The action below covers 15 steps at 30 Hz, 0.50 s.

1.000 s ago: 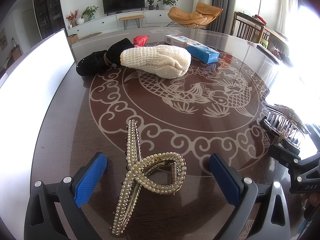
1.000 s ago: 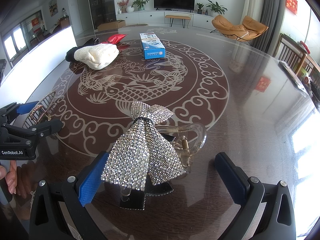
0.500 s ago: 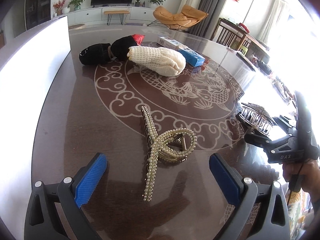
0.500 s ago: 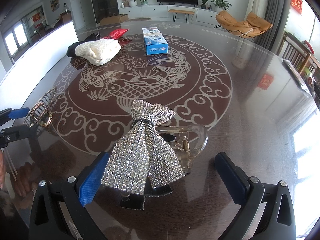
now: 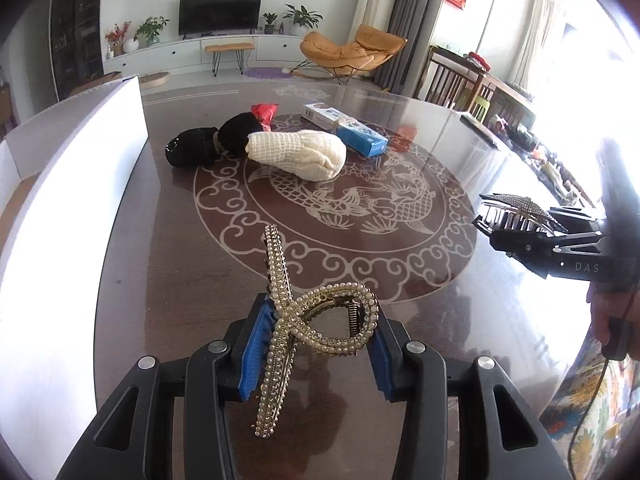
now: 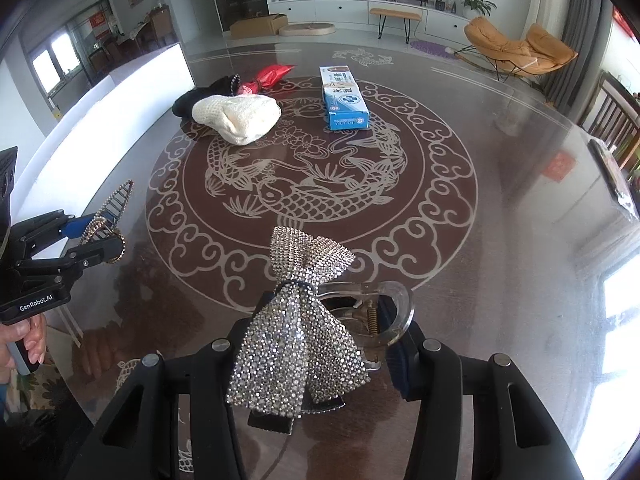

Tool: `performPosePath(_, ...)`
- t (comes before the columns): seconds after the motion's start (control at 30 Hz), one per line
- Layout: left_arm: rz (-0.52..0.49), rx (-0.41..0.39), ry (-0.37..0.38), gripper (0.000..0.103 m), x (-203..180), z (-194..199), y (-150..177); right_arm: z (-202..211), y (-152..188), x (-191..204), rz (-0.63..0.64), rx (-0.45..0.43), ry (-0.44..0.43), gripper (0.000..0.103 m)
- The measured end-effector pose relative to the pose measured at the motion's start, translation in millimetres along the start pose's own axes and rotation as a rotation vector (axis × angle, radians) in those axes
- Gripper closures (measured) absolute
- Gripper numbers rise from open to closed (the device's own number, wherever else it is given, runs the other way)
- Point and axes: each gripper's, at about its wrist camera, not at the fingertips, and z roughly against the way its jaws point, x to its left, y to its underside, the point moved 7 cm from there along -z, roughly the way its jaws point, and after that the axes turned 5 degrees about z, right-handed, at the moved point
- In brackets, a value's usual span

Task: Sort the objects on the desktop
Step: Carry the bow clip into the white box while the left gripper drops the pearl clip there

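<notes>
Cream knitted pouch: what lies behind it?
Behind the cream knitted pouch lie a black fabric bundle and a red packet. The pouch covers where they touch it.

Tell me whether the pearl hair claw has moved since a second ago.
Yes. The pearl hair claw lay flat on the table's scroll border; now it sits between the closing pads of the left gripper, apparently lifted clear, its shadow on the glass below.

A home living room: television (image 5: 219, 12), orange lounge chair (image 5: 352, 50), potted plants (image 5: 302, 18).
</notes>
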Motion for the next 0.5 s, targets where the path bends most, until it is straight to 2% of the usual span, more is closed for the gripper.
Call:
performPosePath(0.1, 0.076, -0.092, 0.060, 0.058, 10.9, 59.5, -18.3, 32.5, -29.3, 29.9, 0.016, -0.073, -0.031, 0.053)
performPosePath(0.17, 0.107, -0.163, 0.049, 0.058, 31.1, 101.8, -31.4, 53.4, -54.0, 65.7, 0.070, -0.126, -0.064, 0.053)
performPosePath(0.23, 0.144, -0.217, -0.004, 0.058, 64.4, 137.5, -42.0, 68.2, -80.5, 113.9, 0.139, -0.173, -0.116, 0.053)
performPosePath(0.33, 0.225, -0.226, -0.125, 0.058, 138.0, 170.3, -41.6, 79.2, -111.8, 200.2, 0.228, -0.226, -0.239, 0.053)
performPosePath(0.43, 0.316, -0.166, -0.275, 0.058, 218.5, 178.3, -23.5, 78.0, -128.4, 292.0, 0.306, -0.244, -0.394, 0.053)
performPosePath(0.5, 0.376, -0.107, -0.345, 0.058, 263.1, 177.3, -2.0, 70.2, -129.7, 348.3, 0.366, -0.230, -0.467, 0.053)
